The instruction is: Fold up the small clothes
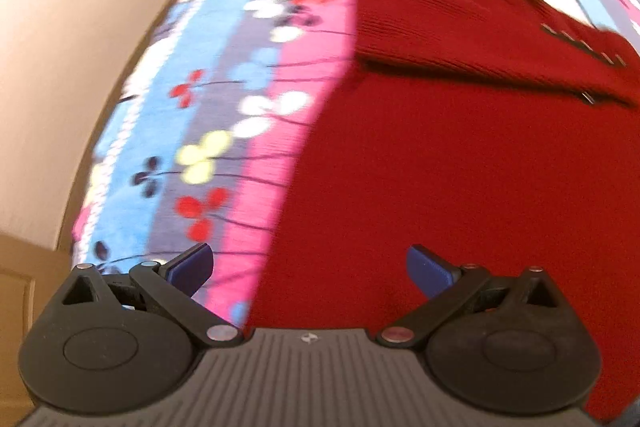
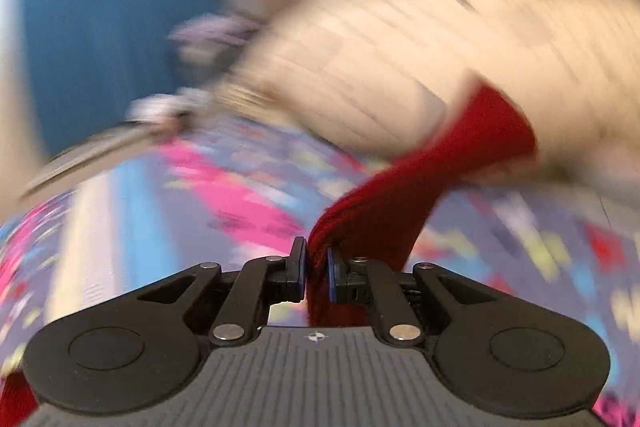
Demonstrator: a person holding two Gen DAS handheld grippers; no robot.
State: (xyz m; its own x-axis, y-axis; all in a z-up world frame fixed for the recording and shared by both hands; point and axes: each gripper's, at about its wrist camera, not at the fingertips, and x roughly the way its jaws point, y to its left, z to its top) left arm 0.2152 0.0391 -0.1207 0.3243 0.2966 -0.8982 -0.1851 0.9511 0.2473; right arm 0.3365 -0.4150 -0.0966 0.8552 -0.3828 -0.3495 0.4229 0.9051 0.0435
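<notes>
A red knit sweater (image 1: 460,167) lies spread on a flowered bedspread (image 1: 224,99), with one sleeve folded across its upper part and a zip near the collar at the right. My left gripper (image 1: 310,269) is open and empty, hovering over the sweater's left edge. In the right wrist view, my right gripper (image 2: 317,269) is shut on a red sleeve (image 2: 432,171) of the sweater, which is lifted off the bed and stretches up and to the right. That view is blurred by motion.
The bedspread (image 2: 240,199) has pink, blue and grey stripes. A cream wall (image 1: 68,39) runs along the bed's left side. In the right wrist view, a blue panel (image 2: 100,35) and pale wall stand behind the bed.
</notes>
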